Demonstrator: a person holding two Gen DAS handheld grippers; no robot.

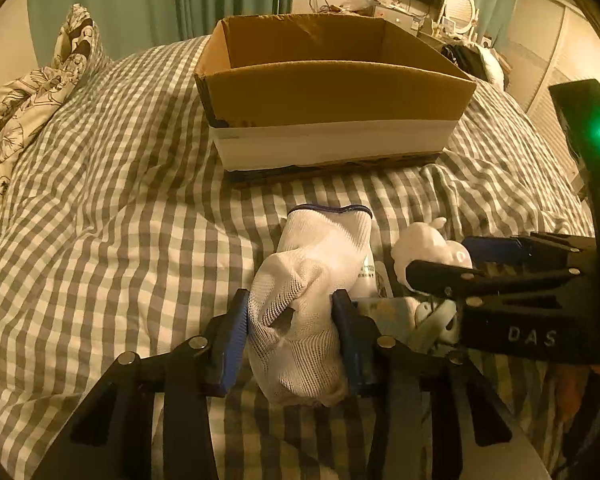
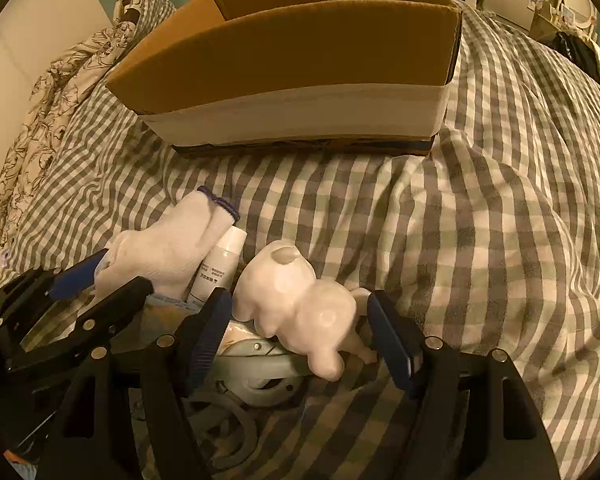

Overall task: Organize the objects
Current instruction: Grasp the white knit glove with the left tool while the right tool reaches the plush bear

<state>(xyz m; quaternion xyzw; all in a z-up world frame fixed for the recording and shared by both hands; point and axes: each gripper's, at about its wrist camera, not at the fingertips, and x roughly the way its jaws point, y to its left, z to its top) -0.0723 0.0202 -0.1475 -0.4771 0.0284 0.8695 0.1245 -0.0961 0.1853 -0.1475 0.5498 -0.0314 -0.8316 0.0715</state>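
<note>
While the left claw (image 1: pixel 290 336) pinches the soft, light white glove (image 1: pixel 312 280) at mid-body, the right claw (image 2: pixel 300 338) straddles, wide, the glossy, likely fragile figurine (image 2: pixel 296 300) on the bed (image 2: pixel 480 220).

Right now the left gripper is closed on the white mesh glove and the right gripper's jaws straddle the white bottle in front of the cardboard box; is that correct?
Not quite: the right gripper straddles the white animal figurine, not the white bottle, which lies beside it, as the right wrist view shows. The left gripper does pinch the white mesh glove in front of the cardboard box.
</note>
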